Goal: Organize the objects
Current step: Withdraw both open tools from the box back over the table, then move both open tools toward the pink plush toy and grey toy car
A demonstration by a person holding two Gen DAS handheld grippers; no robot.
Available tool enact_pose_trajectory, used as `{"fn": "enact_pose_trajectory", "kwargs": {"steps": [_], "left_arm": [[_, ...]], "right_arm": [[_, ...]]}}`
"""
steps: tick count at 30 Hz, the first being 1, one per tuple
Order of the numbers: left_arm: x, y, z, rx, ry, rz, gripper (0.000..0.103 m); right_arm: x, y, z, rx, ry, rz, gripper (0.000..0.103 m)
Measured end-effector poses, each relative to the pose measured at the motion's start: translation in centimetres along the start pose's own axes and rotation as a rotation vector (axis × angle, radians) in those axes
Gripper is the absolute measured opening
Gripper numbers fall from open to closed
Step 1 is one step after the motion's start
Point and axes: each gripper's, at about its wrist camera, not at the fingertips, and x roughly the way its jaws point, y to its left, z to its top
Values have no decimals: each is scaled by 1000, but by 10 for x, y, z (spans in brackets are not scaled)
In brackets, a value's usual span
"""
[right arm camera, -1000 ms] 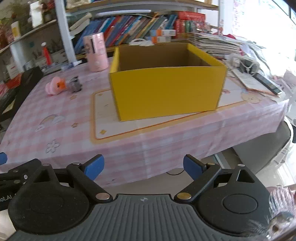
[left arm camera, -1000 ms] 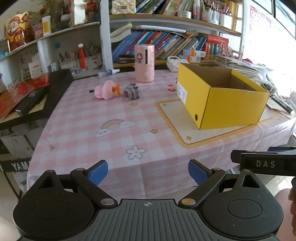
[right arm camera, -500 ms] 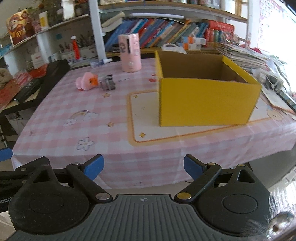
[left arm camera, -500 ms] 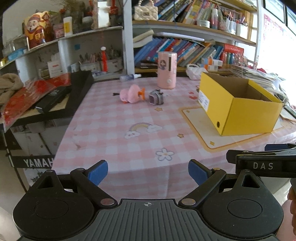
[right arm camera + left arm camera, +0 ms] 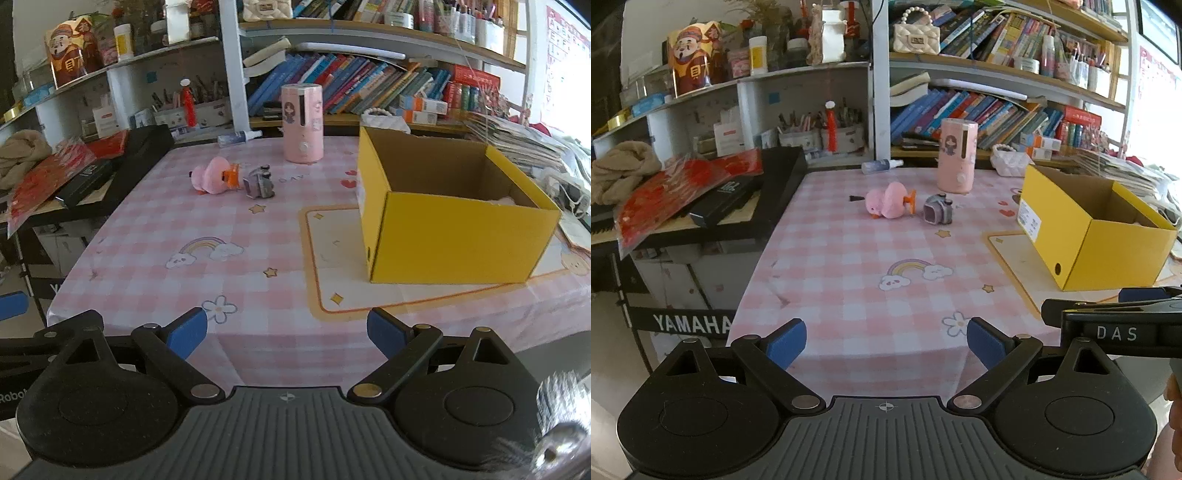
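Both sets of jaws spread wide with nothing in them: left gripper (image 5: 885, 343) and right gripper (image 5: 286, 331), blue pads well apart, hanging over the near edge of the pink checked tablecloth (image 5: 236, 229) and tilted downward toward it. Side by side too, right one's black body poking into the left wrist view and the left one's blue pad showing at the edge of the right view. Using the yellow box (image 5: 454, 210) as the landmark: open top, sitting on a cream mat (image 5: 332, 258), mostly empty as far as visible. Left of the box and further back, a pink plush duck (image 5: 212, 176) lying on its side, small grey camera toy (image 5: 260, 182) just beside it. Behind those, left of the box's far corner, a pink cylinder (image 5: 302, 122) standing upright near the bookshelf (image 5: 369, 81).
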Motion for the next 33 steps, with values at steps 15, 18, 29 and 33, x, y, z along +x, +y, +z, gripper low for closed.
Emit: {"fn": "enact_pose_trajectory", "kwargs": {"steps": [15,18,29,33], "left_arm": [[54,8,31,-15,27,45,96],[69,6,41,-11,38,47,96],[123,-2,79,-40,65,81,96],[142,-5,89,-41,74,93,96]], "right_arm": [[60,7,42,-16,9,62,94],[77,6,58,-24,10,69,94],[135,-7,109,-51,28,107,94],[156,-13,123,-50,35,119,92]]}}
